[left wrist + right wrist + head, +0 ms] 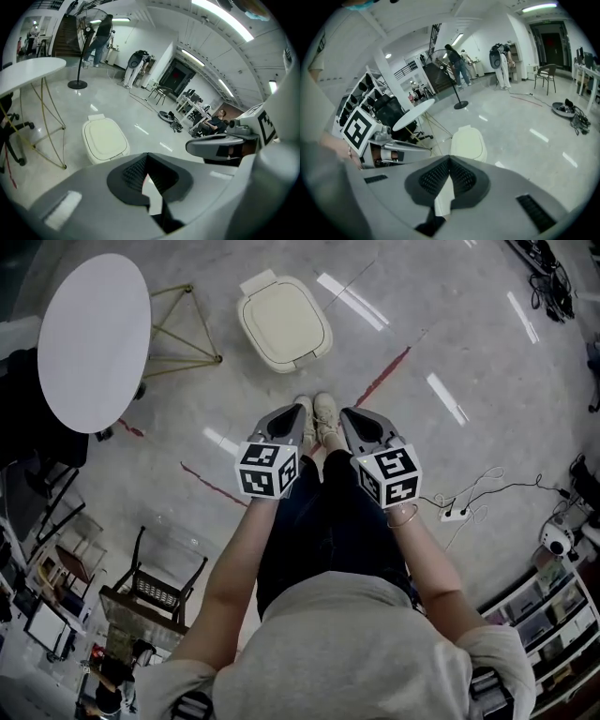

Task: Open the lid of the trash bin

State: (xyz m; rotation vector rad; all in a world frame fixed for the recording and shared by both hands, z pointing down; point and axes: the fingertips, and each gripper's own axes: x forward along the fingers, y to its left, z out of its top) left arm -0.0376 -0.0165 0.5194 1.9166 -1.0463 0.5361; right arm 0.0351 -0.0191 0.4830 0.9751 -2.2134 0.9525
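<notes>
The cream trash bin [284, 322] stands on the grey floor ahead of the person's shoes, its lid down flat. It also shows in the left gripper view as the bin [105, 139] and in the right gripper view as the bin [468, 143]. My left gripper [302, 410] and right gripper [348, 414] hang side by side at waist height, well above and short of the bin. Both are shut with nothing held: left gripper [147, 157], right gripper [450, 160], their jaw tips meeting.
A round white table [94, 338] on yellow wire legs [183, 329] stands left of the bin. A chair [155, 587] is at lower left, a power strip with cables [455, 514] at right, shelves [548, 615] at lower right. People stand far off [98, 37].
</notes>
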